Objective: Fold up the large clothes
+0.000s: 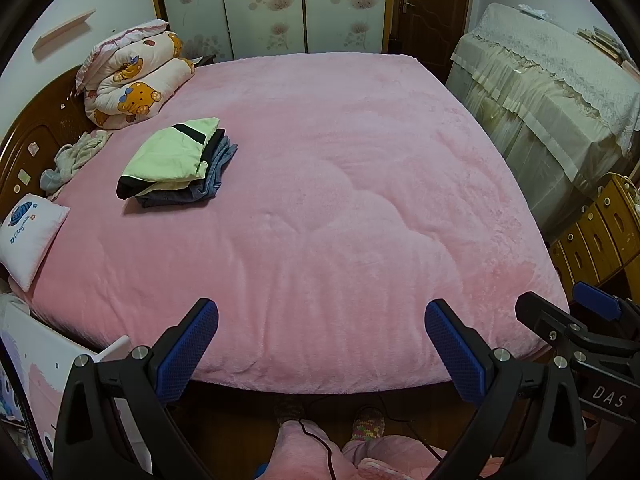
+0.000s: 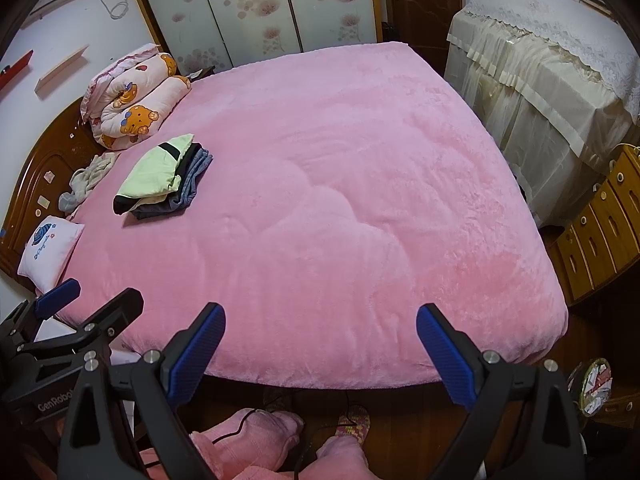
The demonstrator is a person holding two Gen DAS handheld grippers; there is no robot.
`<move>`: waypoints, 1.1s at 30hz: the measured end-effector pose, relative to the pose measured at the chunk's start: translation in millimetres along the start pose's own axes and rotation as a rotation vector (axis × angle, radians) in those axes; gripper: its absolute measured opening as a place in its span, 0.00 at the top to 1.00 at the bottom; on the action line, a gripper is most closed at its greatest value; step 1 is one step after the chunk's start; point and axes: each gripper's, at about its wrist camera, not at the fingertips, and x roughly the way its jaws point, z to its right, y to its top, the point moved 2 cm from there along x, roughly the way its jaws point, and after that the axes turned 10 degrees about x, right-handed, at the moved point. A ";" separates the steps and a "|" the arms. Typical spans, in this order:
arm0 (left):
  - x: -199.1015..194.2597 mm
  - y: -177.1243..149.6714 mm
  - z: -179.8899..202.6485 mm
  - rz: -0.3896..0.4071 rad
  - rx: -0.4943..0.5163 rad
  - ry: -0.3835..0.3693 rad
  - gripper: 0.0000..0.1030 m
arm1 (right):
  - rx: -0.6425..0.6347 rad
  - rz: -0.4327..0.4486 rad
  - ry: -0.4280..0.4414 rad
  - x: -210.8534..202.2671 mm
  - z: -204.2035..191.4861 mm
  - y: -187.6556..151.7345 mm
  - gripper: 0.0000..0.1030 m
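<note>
Bed with pink plush blanket (image 1: 340, 200) — spread flat over the whole mattress, shallow creases toward the near edge. Stack of folded clothes (image 1: 178, 162) — lies on the blanket in the left half, toward the headboard; pale green garment with black bands on top, dark and blue denim pieces beneath, edges roughly squared. Crumpled light garment (image 1: 76, 156) — unfolded, against the wooden headboard (image 1: 28, 144), just left of the stack and apart from it. Rolled quilt with bear print (image 1: 136, 80) — at the far left corner of the bed. Small white pillow (image 1: 28, 236) — at the near left corner. Left tool (image 1: 322, 346) — held above the near edge of the bed, blue-padded fingers spread wide, nothing between them. Right tool (image 2: 320, 342) — held beside the left one at the same edge, fingers likewise wide apart and empty; each tool shows at the margin of the other's view. Person — pink trouser legs (image 2: 256, 436) and knitted slippers on the wooden floor below the tools. Wardrobe with floral doors (image 1: 272, 4) — behind the bed. Cloth-draped furniture (image 1: 552, 92) — right of the bed.
</note>
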 end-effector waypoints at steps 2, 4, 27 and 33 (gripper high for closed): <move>-0.2 -0.1 0.8 0.001 -0.001 -0.001 0.01 | 0.003 -0.002 -0.002 0.9 0.3 -0.8 0.06; 0.6 0.6 0.1 0.001 0.000 -0.001 0.01 | 0.006 -0.003 -0.002 1.4 0.5 -0.8 0.06; 3.2 1.4 -4.7 -0.001 0.010 -0.005 0.01 | 0.019 -0.008 -0.009 4.5 0.8 -5.2 0.06; 3.0 1.4 -3.8 -0.002 0.008 -0.004 0.01 | 0.016 -0.008 -0.009 5.0 1.9 -4.6 0.06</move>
